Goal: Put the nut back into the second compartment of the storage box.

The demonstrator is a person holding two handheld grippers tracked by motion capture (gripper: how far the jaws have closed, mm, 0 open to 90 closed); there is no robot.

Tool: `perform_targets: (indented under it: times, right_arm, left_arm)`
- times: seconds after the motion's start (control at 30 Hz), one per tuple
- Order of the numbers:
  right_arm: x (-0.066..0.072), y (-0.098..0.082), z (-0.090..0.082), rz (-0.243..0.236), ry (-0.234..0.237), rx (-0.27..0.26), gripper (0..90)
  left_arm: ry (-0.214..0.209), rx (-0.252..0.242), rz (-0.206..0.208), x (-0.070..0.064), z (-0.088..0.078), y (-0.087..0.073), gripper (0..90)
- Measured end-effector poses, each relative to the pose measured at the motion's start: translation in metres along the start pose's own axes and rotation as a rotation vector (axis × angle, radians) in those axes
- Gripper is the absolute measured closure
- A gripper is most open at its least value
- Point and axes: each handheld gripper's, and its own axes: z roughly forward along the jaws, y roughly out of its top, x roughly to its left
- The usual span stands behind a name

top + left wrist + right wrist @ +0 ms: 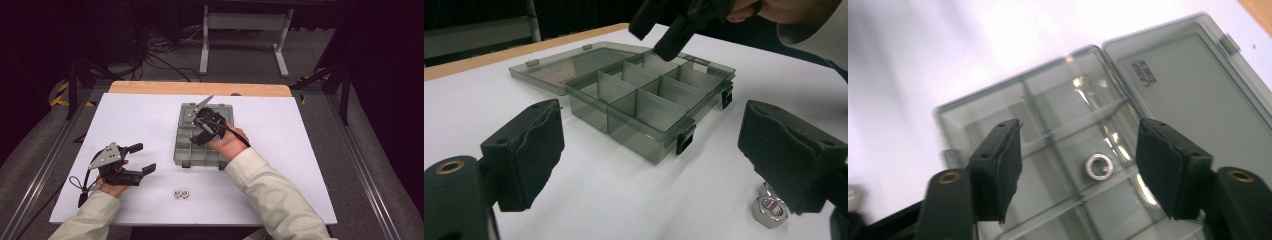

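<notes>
A smoky grey compartment box (192, 155) lies open on the white board (290, 150), its lid (1193, 90) folded flat behind it. One silver nut (1099, 167) rests in a middle compartment. My right gripper (200, 136) hovers over the box (1048, 135) with its jaws apart above that nut and nothing gripped. Two more nuts (181, 193) lie on the board near the front edge. My left gripper (142, 158) rests low at the front left, open and empty, facing the box (649, 105) with a nut (769, 210) beside its right jaw.
The board sits on a wooden tabletop (200, 88) whose far edge shows behind it. A white table frame (245, 30) and cables stand on the floor beyond. Bare board surface spreads left and right of the box.
</notes>
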Motion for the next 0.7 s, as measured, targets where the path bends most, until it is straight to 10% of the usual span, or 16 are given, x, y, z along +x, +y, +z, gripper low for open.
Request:
perform_targets:
  times: [0.7]
  right_arm:
    - [0.065, -0.011, -0.033, -0.136, 0.101, -0.057, 25.4]
  left_arm:
    - [0.003, -0.001, -0.003, 0.0, 0.0, 0.0, 11.9]
